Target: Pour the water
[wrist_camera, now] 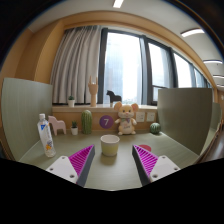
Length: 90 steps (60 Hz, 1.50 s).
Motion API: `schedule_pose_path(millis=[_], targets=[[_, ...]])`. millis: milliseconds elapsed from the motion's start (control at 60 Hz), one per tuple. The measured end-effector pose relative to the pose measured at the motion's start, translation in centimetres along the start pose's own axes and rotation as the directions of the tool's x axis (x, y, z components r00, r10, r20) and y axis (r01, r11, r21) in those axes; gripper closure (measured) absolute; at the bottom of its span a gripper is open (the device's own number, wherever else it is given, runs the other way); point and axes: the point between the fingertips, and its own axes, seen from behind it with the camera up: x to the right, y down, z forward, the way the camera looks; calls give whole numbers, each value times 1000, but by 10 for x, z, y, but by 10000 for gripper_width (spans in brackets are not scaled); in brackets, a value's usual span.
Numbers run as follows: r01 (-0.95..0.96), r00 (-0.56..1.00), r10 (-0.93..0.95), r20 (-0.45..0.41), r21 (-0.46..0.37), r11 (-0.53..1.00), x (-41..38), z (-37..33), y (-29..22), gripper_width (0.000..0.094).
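Cup (110,146) between open fingers (113,163)

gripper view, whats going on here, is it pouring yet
Not yet. A hand-held gripper is pointed at a small pale cup on the green table; its fingers are open, and the cup stands on the table just ahead of them, not gripped. A bottle stands off to the left, untouched. A teddy bear sits beyond the cup by the window.
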Motion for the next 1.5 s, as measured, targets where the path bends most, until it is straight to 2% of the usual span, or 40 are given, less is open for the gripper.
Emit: schedule_pose_path(millis=[117, 333, 550, 867, 1150, 1233, 1350, 1450, 1500], targets=[[17, 998, -17, 55, -1, 1000, -36, 1, 13, 174], [50, 979, -46, 197, -16, 999, -161, 17, 64, 164], [50, 940, -46, 338, -3, 999, -262, 33, 68, 167], [53, 939, -52, 339, 5, 999, -328, 93, 43, 165], [-11, 943, 2, 333, 24, 1000, -345, 137, 17, 170], [1, 938, -10, 347, 28, 1000, -351, 145, 18, 208], [6, 941, -21, 337, 45, 999, -349, 153, 19, 403], [9, 937, -30, 348, 61, 998, -350, 152, 18, 480], [9, 933, -34, 357, 72, 997, -349, 153, 18, 547]])
